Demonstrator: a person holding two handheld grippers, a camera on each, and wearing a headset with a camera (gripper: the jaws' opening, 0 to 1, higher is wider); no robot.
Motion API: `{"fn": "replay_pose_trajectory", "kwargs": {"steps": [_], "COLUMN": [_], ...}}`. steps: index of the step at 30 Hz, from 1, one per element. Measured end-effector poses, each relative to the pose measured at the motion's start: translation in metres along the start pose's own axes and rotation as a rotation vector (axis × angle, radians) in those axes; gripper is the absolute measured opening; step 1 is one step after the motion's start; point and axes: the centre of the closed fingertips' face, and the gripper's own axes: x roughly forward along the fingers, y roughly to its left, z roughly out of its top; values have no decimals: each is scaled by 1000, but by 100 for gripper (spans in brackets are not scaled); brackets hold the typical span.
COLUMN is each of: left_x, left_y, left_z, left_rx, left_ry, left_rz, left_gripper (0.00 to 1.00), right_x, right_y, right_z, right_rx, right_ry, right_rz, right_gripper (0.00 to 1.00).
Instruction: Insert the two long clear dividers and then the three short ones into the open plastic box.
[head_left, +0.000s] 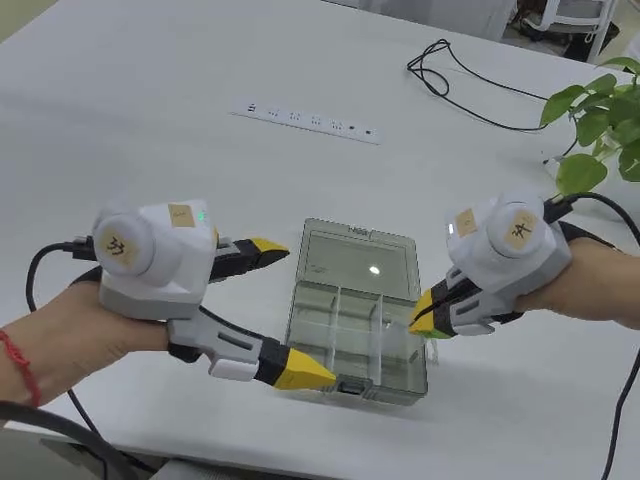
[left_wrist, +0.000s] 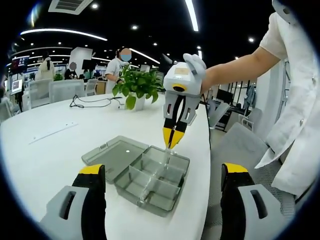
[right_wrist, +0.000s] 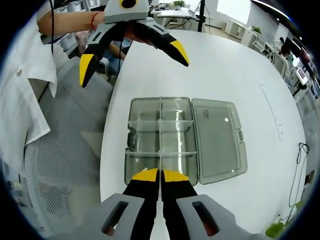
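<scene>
**Right gripper pinches a divider in the box; left gripper gapes beside it**

The open plastic box (head_left: 380, 386) sits on the white table (head_left: 150, 100), near its edge, with its lid (head_left: 360, 262) folded flat behind it. Clear partitions already split the tray into compartments. The right gripper (right_wrist: 160, 175) points down at the box's right end, its yellow-tipped jaws pressed together on the top edge of a clear divider (left_wrist: 166, 156) that stands upright in the tray. The left gripper (head_left: 288, 310) hangs at the box's left end with its jaws spread wide, gripping nothing. Farther back lie a power strip (head_left: 305, 120) and a black cable (head_left: 450, 70), and a potted plant (head_left: 600, 120) stands at the right.
</scene>
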Motion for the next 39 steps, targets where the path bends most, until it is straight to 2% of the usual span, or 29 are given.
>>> {"fn": "replay_pose_trajectory", "kwargs": {"steps": [9, 22, 39], "left_x": [-2, -4, -6], "left_y": [1, 1, 4], "left_z": [0, 0, -1], "left_rx": [-6, -11, -9], "left_ry": [-4, -10, -1], "left_rz": [6, 13, 12], "left_gripper": [98, 98, 100], "right_x": [3, 11, 27], "right_y": [0, 0, -1], "right_z": [-2, -4, -11], "right_rx": [14, -10, -1], "right_ry": [-23, -57, -47], "right_rz": [4, -7, -17], "right_gripper": [3, 3, 3]}}
